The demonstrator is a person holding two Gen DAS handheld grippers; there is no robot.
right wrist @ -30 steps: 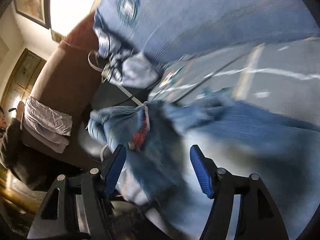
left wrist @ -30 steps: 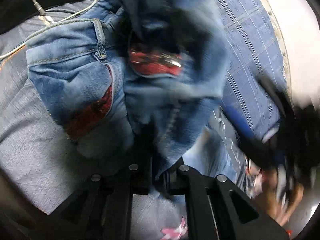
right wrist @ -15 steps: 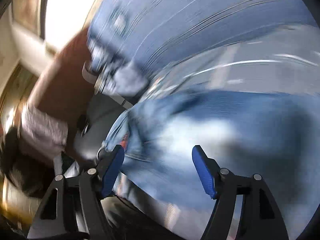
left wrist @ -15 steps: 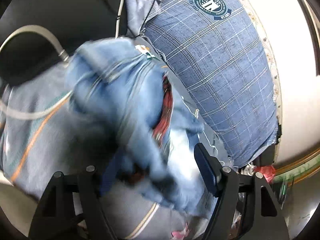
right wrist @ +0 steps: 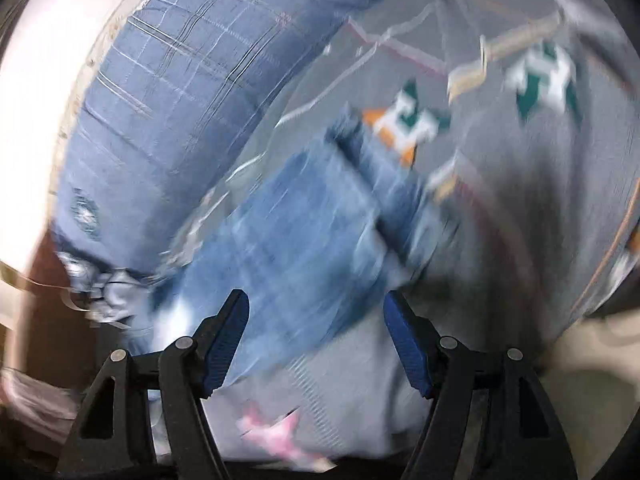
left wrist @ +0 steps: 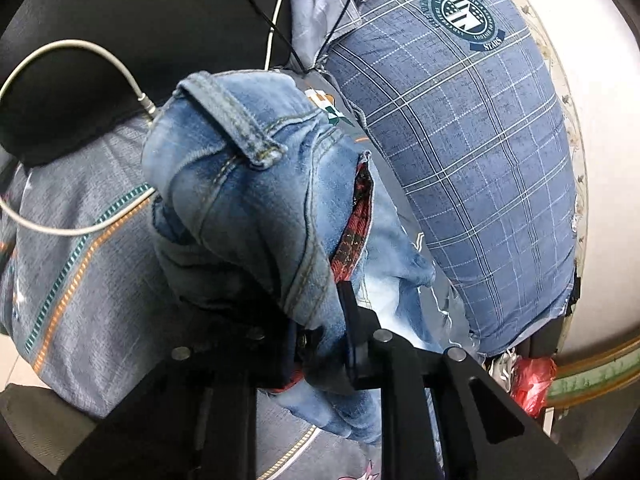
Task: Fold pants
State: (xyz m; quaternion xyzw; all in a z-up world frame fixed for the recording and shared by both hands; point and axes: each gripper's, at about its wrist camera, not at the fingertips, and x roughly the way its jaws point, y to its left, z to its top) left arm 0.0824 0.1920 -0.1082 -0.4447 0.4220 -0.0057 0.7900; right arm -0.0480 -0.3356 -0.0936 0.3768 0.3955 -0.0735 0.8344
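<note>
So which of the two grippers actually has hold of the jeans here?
The left gripper: its fingers pinch the jeans. The right gripper is open, holding nothing.

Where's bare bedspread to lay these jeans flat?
Bare grey bedspread lies left of the jeans, below the white cable. Right side is crowded: plaid pillow sits close. The left claw grips the jeans.

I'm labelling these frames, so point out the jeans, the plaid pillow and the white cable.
jeans [left wrist: 256, 200], left wrist view, bunched seat panel.
plaid pillow [left wrist: 480, 152], left wrist view, middle of cover.
white cable [left wrist: 80, 46], left wrist view, upper curve.
</note>
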